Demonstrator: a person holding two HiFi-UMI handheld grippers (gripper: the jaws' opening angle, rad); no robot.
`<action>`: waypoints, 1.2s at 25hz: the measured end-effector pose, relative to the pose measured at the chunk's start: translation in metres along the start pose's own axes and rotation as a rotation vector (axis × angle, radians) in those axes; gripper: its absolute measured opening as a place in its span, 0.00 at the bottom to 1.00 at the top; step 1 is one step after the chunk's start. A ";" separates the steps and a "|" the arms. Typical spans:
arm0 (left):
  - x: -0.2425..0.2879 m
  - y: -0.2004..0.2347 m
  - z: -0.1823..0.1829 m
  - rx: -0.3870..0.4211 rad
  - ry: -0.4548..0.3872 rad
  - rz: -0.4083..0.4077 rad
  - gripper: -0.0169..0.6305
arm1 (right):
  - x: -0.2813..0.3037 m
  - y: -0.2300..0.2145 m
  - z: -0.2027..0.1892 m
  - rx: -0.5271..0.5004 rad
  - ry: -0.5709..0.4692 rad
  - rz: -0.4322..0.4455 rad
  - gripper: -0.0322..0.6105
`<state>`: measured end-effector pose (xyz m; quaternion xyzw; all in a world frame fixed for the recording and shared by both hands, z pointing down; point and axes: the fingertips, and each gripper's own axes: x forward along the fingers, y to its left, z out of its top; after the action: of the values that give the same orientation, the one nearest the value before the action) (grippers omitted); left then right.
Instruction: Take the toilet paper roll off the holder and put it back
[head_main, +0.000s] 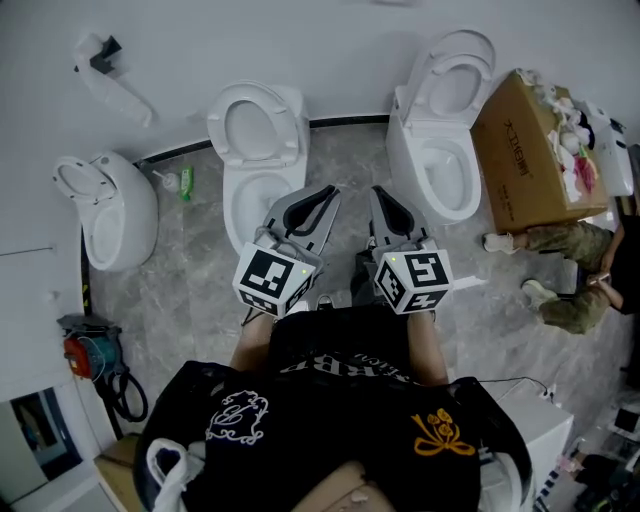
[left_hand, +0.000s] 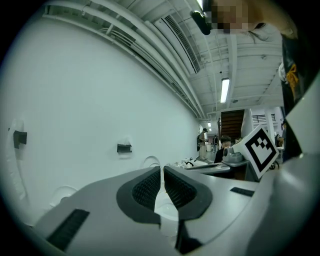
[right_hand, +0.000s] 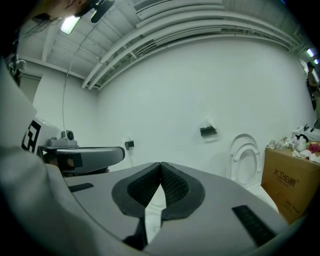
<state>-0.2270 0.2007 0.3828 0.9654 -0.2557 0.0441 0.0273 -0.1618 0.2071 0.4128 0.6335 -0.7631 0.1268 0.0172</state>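
Both grippers are held side by side in front of me, pointing at the white wall above the middle toilet. My left gripper (head_main: 328, 192) (left_hand: 162, 170) has its jaws together with nothing between the pads. My right gripper (head_main: 380, 192) (right_hand: 160, 165) is likewise shut and empty. A black wall holder (head_main: 104, 48) (left_hand: 124, 147) (right_hand: 208, 131) sits on the wall well beyond the jaws, with a white piece (head_main: 125, 92) hanging from it. A second black holder (left_hand: 19, 137) (right_hand: 129, 144) is farther along the wall. I cannot make out a toilet paper roll clearly in any view.
Three white toilets stand along the wall: left (head_main: 105, 205), middle (head_main: 258, 140), right (head_main: 440, 120). A cardboard box (head_main: 520, 150) full of scraps is at the right, with a person's legs (head_main: 560, 270) beside it. A red tool (head_main: 80, 352) and a green bottle (head_main: 186, 182) lie on the floor.
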 end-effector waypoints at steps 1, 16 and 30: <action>0.009 0.003 0.000 0.003 0.005 0.005 0.08 | 0.008 -0.007 0.001 0.001 0.002 0.007 0.07; 0.218 0.059 0.045 0.028 -0.030 0.090 0.08 | 0.128 -0.178 0.078 -0.064 -0.022 0.091 0.07; 0.341 0.060 0.056 0.046 0.013 0.110 0.08 | 0.174 -0.284 0.096 -0.015 -0.015 0.150 0.07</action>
<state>0.0422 -0.0227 0.3626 0.9499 -0.3072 0.0575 0.0043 0.0928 -0.0277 0.4017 0.5753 -0.8095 0.1170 0.0066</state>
